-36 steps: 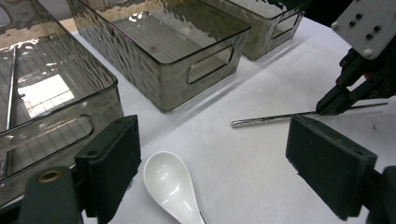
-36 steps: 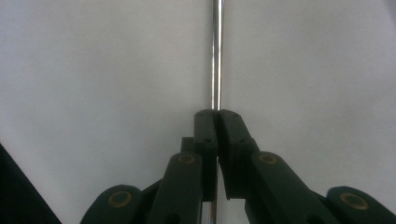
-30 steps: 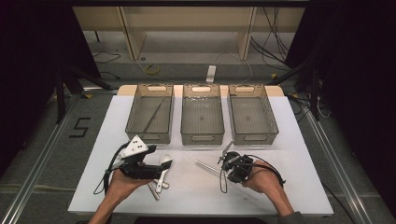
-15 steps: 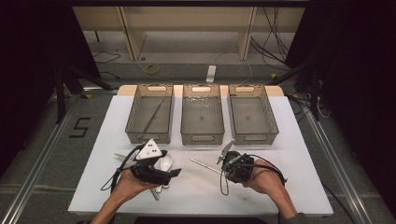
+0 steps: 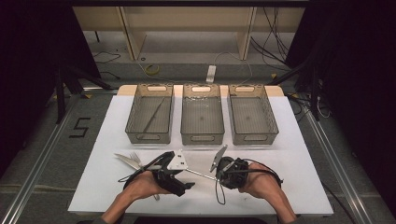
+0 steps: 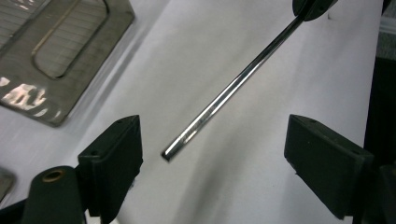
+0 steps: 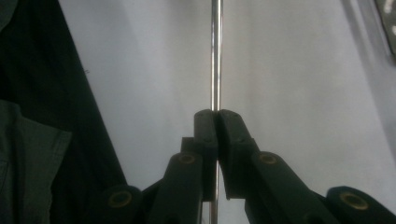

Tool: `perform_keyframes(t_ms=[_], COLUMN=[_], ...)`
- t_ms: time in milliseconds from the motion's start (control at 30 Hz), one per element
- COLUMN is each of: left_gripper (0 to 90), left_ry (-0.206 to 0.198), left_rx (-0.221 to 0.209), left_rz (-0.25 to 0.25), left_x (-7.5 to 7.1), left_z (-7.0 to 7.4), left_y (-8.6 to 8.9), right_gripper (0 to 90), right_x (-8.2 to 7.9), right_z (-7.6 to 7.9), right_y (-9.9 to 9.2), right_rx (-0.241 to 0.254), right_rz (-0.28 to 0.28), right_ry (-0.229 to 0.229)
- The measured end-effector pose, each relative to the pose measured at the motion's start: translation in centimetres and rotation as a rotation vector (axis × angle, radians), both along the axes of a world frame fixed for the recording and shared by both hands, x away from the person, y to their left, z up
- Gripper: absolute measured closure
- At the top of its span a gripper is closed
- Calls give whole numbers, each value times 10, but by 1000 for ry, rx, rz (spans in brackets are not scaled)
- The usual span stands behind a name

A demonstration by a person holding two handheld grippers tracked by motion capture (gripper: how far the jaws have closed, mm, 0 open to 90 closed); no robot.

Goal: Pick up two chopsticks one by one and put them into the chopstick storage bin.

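A thin shiny metal rod (image 5: 201, 174) hangs just above the white table, with my right gripper (image 5: 217, 177) shut on one end of it. In the right gripper view the rod (image 7: 215, 56) runs straight out from between the closed pads (image 7: 217, 119). My left gripper (image 5: 187, 176) faces it from the left, open. In the left gripper view the rod's free tip (image 6: 187, 137) lies between the two wide-apart jaws (image 6: 212, 154), touching neither pad. A second thin rod (image 5: 153, 114) lies in the left basket (image 5: 149, 138).
Three grey mesh baskets stand in a row at the back of the table; the middle basket (image 5: 201, 138) and the right basket (image 5: 254, 138) hold nothing. A fork (image 5: 135, 157) and a knife (image 5: 124, 159) lie left of my left hand. A basket corner (image 6: 60, 51) is close by.
My left hand has moved right, off the cutlery and up to the rod's free end. My right hand has lifted a little with the rod still in its grip.
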State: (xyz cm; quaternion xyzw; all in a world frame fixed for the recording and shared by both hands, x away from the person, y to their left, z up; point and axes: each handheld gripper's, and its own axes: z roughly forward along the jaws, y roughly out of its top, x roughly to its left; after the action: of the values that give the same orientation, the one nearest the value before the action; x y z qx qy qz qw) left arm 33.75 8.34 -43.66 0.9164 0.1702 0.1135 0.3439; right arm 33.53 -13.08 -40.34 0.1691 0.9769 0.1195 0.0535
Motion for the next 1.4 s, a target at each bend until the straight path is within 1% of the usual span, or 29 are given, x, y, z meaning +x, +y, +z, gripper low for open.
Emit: perform_keyframes(t_ms=[67,133,233,333,367,400,467,533,567,600,633,700,767,800,867,900,933,1000,1067,1100,1133,1167,1200,1300,1333,1367,1400], left_gripper=[217,239,298,353,375,396,434,462,478,494,506,536,576,601,643,665,679,713,730,738,744,750,758,781,792,801,814], left_ry=[-11,-19,-11,-7,-6,-3,-6,-10,-9,-8,-12,-16,-19,-20,-20,-17,-17,-14,-17,-22,-27,-26,-25,-17,-14,-4,2], left_rx=[24,46,50,70,74,74,95,108,110,109,106,117,114,124,133,135,146,143,155,156,160,163,162,167,179,170,172], left_rz=[-17,-35,-57,-69,-78,-86,-104,-107,-109,-116,-117,-128,-132,-143,-157,-163,-169,-179,-200,-204,-211,-218,-223,-247,-263,-270,-281], left_x=[0,0,0,-1,-1,-2,-3,-3,-3,-3,-4,-4,-4,-4,-5,-5,-5,-6,-6,-7,-7,-8,-8,-11,-10,-11,-11], left_z=[-2,-1,-1,-2,-2,-3,-3,-5,-5,-6,-7,-7,-8,-8,-8,-8,-8,-7,-6,-5,-5,-4,-4,-5,-5,-6,-7], left_y=[-2,-4,-8,-13,-14,-16,-18,-19,-19,-20,-20,-21,-22,-22,-24,-25,-25,-26,-26,-26,-26,-26,-26,-27,-27,-27,-28], right_gripper=[870,870,870,869,869,869,869,869,869,869,869,869,869,869,869,869,869,869,869,868,869,868,868,862,856,849,839], right_x=[-2,-3,-4,-5,-5,-5,-6,-7,-7,-7,-7,-8,-8,-9,-8,-8,-8,-9,-10,-9,-9,-9,-9,-9,-8,-7,-6], right_z=[0,1,1,0,0,0,0,-1,0,-1,0,0,0,0,0,0,1,2,2,2,2,2,3,4,4,3,3], right_y=[2,4,6,7,7,7,8,9,9,9,9,9,9,9,9,9,9,9,9,8,8,7,7,4,3,3,2], right_rx=[-3,-10,-7,-8,-5,-9,-15,-8,-20,-17,-20,-15,-13,-14,-13,-12,-7,-15,-5,-7,-3,-2,-1,10,13,17,14], right_rz=[14,40,56,73,69,77,84,89,97,93,101,97,99,95,113,115,112,123,117,131,125,139,140,150,154,141,133], right_ry=[-5,-3,-7,-7,-5,-7,-2,2,5,4,6,9,6,10,3,3,-2,5,1,1,1,1,2,8,4,4,5])
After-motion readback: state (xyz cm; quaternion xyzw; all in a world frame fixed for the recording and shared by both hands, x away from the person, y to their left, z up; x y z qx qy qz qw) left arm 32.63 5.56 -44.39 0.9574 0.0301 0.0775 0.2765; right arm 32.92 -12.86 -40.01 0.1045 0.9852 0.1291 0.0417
